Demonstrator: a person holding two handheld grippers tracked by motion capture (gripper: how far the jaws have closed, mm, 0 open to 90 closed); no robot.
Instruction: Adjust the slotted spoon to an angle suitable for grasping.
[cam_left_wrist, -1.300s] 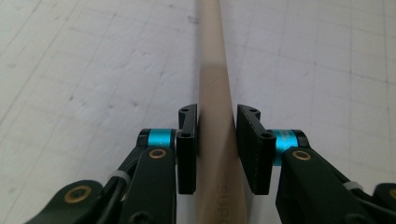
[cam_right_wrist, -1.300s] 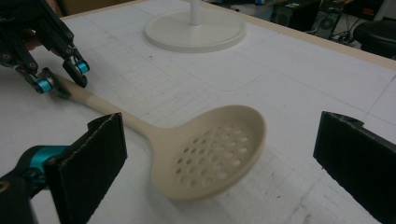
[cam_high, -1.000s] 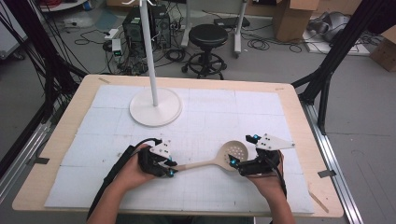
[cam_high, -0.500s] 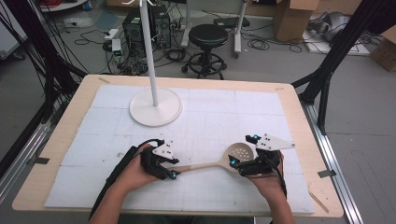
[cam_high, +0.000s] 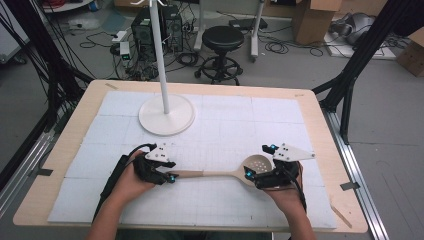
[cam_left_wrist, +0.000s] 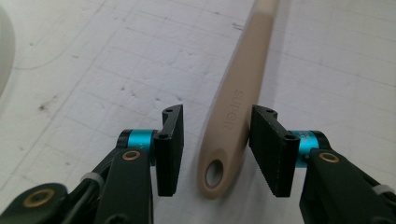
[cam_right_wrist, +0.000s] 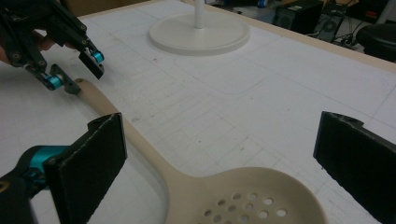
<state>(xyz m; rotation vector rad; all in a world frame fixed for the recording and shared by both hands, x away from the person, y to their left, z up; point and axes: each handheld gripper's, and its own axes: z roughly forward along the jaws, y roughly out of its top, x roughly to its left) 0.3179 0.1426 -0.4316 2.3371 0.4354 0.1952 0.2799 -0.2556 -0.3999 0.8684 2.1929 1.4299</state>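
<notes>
From the high view, a beige slotted spoon (cam_high: 227, 173) lies flat on the white-matted table (cam_high: 75, 125), well in front of a white stand (cam_high: 166, 114), with a person's two hands at either end of it. The left tool (cam_high: 170, 177) sits at the handle's tip and the right tool (cam_high: 248, 173) at the perforated bowl; judging by this, the spoon is framed for a pick-up but not yet lifted.

In the left gripper view, the left tool's jaws, which have just been closing, stand narrowly apart around the handle end with its hanging hole (cam_left_wrist: 214, 173); one pad looks to graze the handle, the other stands clear of it.

In the right gripper view, the right tool's jaws stand wide, straddling the bowl (cam_right_wrist: 247, 198) without touching it, gripping nothing.
</notes>
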